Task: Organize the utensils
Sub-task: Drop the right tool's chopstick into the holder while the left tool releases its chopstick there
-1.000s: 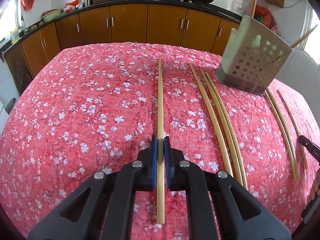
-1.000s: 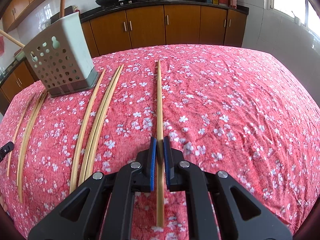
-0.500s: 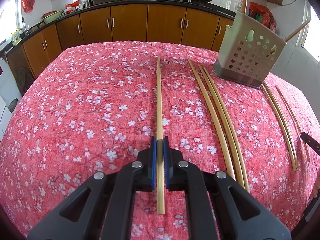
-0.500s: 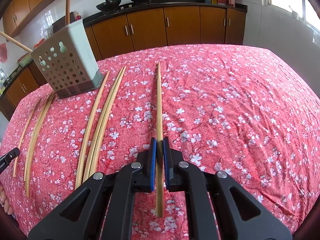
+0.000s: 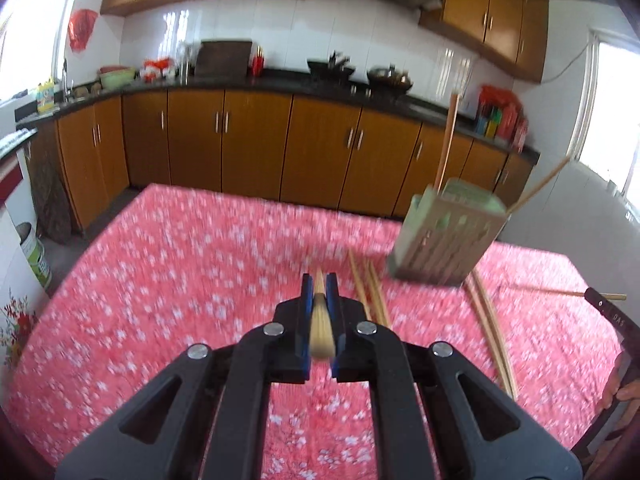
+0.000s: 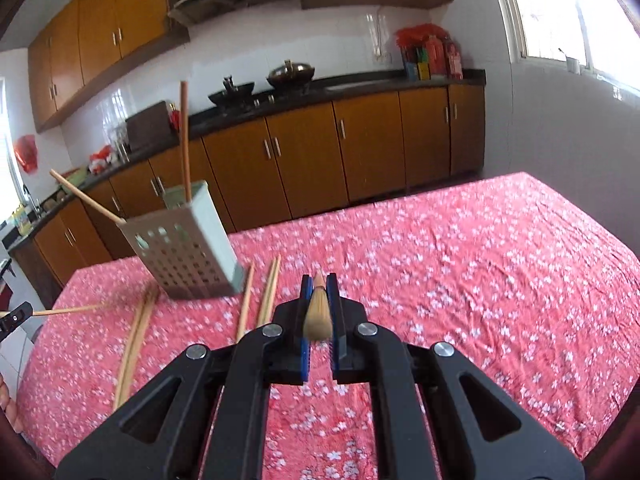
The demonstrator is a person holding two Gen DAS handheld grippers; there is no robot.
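My left gripper (image 5: 319, 286) is shut on a bamboo chopstick (image 5: 321, 330), seen end-on, raised above the red floral tablecloth (image 5: 180, 280). My right gripper (image 6: 319, 286) is shut on another bamboo chopstick (image 6: 318, 316), also seen end-on and raised. The grey perforated utensil holder (image 5: 448, 236) stands at the far right of the left wrist view and holds two chopsticks; it also shows in the right wrist view (image 6: 188, 248) at the left. Several loose chopsticks (image 5: 370, 292) lie on the cloth beside the holder, also in the right wrist view (image 6: 268, 296).
More chopsticks (image 5: 492, 328) lie right of the holder, seen in the right wrist view (image 6: 134, 340) at the left. Brown kitchen cabinets (image 5: 256, 140) and a counter with woks stand behind the table. The table's far edge (image 6: 440, 196) drops to the floor.
Both grippers have lifted and tilted up with their chopsticks, which lay along the cloth and now point forward off it. The view has swung up to the kitchen wall.
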